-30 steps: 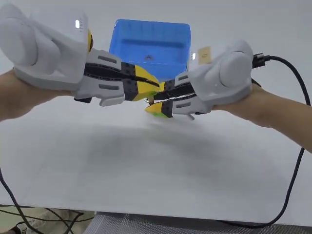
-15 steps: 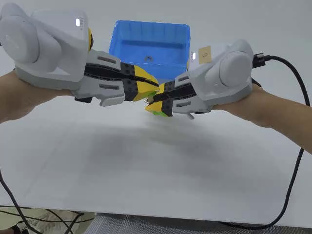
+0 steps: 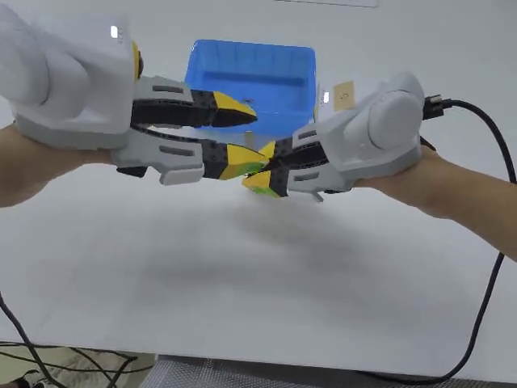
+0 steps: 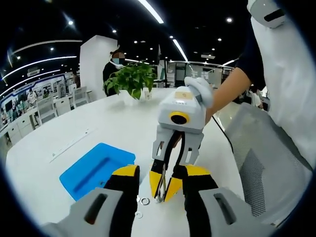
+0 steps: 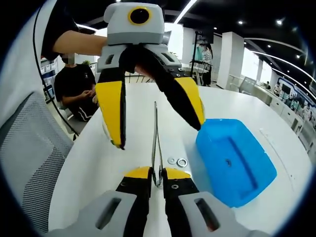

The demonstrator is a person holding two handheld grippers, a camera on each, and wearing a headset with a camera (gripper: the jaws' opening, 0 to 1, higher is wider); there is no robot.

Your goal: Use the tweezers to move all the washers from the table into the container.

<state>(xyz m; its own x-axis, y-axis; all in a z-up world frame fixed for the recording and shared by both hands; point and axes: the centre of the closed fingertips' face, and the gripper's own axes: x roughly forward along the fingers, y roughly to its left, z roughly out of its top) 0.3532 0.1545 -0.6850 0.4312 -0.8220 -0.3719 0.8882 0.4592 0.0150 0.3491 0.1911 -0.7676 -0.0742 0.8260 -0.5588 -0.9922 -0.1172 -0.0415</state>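
White table (image 3: 242, 275), smooth and matte, with a blue plastic container (image 5: 210, 153) on it, rectangular and open-topped with ribbed walls; a small dark speck on its floor, cannot tell what. Right gripper (image 5: 158, 175) has its jaws pinched tight on thin metal tweezers (image 5: 155, 133), which stick straight out ahead. Left gripper (image 3: 258, 136) faces it tip to tip with yellow-tipped jaws spread wide and nothing in them; in the right gripper view those jaws straddle the tweezers' far end, contact unclear. Small flat metal washers (image 5: 182, 162) lie on the table just beside the container, near the tweezers. A black cable (image 3: 493, 267) trails off the right gripper over the near table edge. Potted plant (image 4: 131, 79) stands farther back, grey mesh chair (image 4: 256, 168) beside the table. Wide bare tabletop in front of the grippers.
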